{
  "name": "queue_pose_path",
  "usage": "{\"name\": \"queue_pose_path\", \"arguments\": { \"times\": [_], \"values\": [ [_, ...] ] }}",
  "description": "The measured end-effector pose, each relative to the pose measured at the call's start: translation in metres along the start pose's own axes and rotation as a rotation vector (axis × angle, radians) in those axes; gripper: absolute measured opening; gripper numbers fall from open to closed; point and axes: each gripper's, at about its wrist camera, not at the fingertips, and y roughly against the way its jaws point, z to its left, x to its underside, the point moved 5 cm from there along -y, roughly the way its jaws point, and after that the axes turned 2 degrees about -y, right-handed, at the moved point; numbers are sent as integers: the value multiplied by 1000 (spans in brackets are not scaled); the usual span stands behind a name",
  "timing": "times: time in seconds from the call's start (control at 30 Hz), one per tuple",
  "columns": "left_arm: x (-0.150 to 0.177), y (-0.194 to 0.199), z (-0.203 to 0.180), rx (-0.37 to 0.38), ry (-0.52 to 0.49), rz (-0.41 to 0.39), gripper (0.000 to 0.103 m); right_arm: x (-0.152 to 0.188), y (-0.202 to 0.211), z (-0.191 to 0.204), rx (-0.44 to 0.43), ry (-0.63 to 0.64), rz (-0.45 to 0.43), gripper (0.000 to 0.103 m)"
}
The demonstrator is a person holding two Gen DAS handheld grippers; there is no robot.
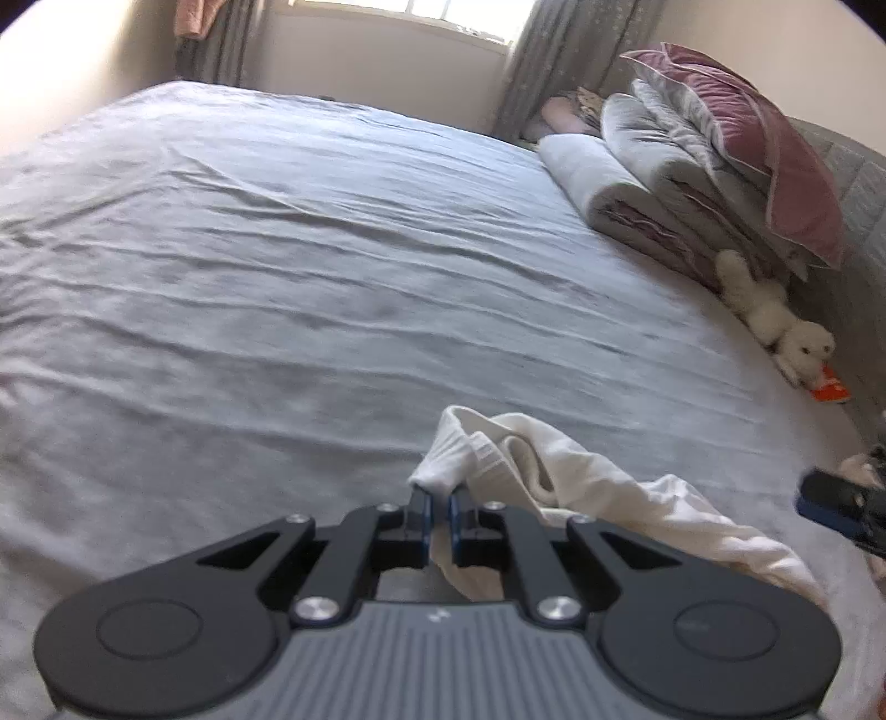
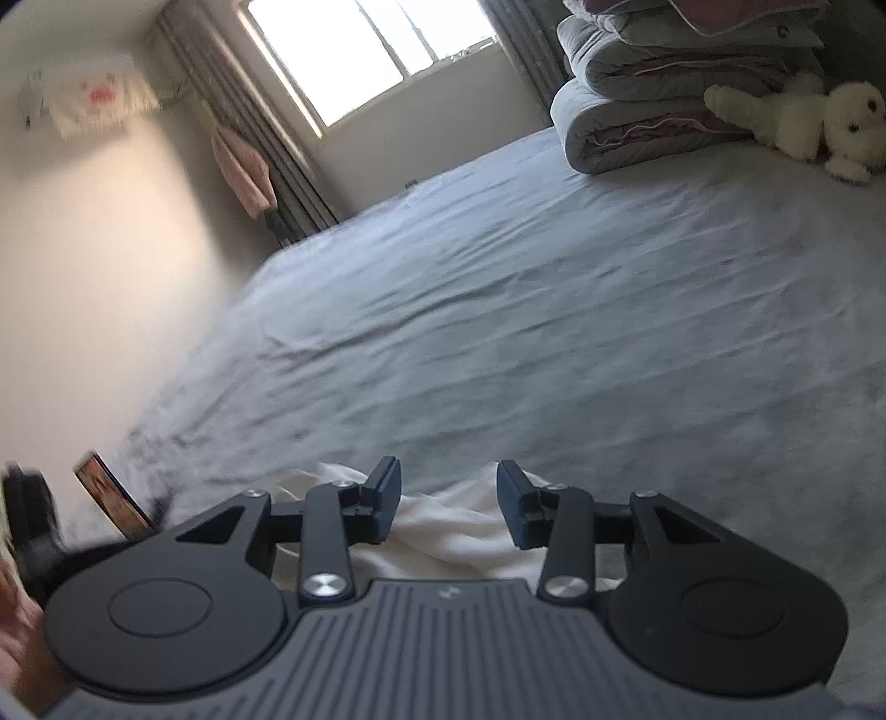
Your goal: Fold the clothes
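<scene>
A white garment [image 1: 581, 487] lies crumpled on the grey bed sheet [image 1: 332, 266] near the front edge. My left gripper [image 1: 437, 501] is shut on a bunched fold of it, and the cloth trails off to the right. In the right wrist view the same white garment [image 2: 448, 526] lies under and between the fingers of my right gripper [image 2: 448, 501]. Its jaws stand apart and the pads do not press on the cloth. The right gripper's blue pad [image 1: 830, 498] shows at the right edge of the left wrist view.
Folded quilts [image 1: 664, 183] and a maroon pillow [image 1: 764, 149] are stacked at the bed's far right, with a white plush toy [image 1: 775, 315] beside them. A window [image 2: 354, 50] and curtains stand beyond the bed. A hand [image 2: 16, 631] shows at the lower left.
</scene>
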Motion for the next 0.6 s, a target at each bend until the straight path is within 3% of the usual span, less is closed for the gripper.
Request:
{"name": "queue_pose_path", "arguments": {
  "times": [0.23,0.4,0.47,0.53,0.6],
  "values": [
    [-11,5,44,-145,10,-32,7,21,-6,-4,75,165,94,45],
    [-6,-2,55,-108,71,-12,13,32,-14,-3,71,203,146,45],
    [-3,-3,55,-77,83,2,33,33,-14,1,47,208,153,45],
    [-1,-2,54,-42,101,10,46,35,-13,8,23,232,161,45],
    [2,-1,53,-4,120,26,48,40,-14,17,-4,280,182,45]
  ]
}}
